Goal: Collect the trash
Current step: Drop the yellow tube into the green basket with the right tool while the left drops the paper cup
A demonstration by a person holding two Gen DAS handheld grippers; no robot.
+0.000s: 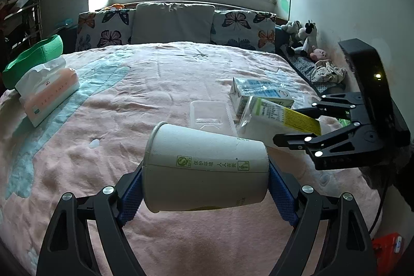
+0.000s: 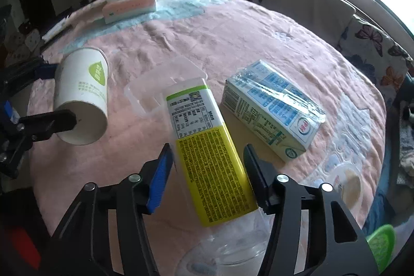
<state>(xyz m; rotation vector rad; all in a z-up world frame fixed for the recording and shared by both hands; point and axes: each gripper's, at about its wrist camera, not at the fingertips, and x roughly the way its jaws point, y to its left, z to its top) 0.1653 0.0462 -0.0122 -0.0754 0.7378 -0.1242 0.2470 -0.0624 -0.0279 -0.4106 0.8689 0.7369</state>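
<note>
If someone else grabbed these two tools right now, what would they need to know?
Left hand-held gripper: shut on the paper cup, held sideways above the bed.
Right hand-held gripper: around the yellow-labelled packet; firmness of the grip cannot be told.
On the pink blanket: milk carton and clear plastic tray, not yet collected.
No trash bin is visible.

Sideways paper cup, yellow-labelled bottle

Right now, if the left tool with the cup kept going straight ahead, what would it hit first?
Probably the clear plastic tray, lying on the pink blanket just beyond the paper cup that the left tool holds. Depth is hard to judge; the cup might pass over it.
</note>
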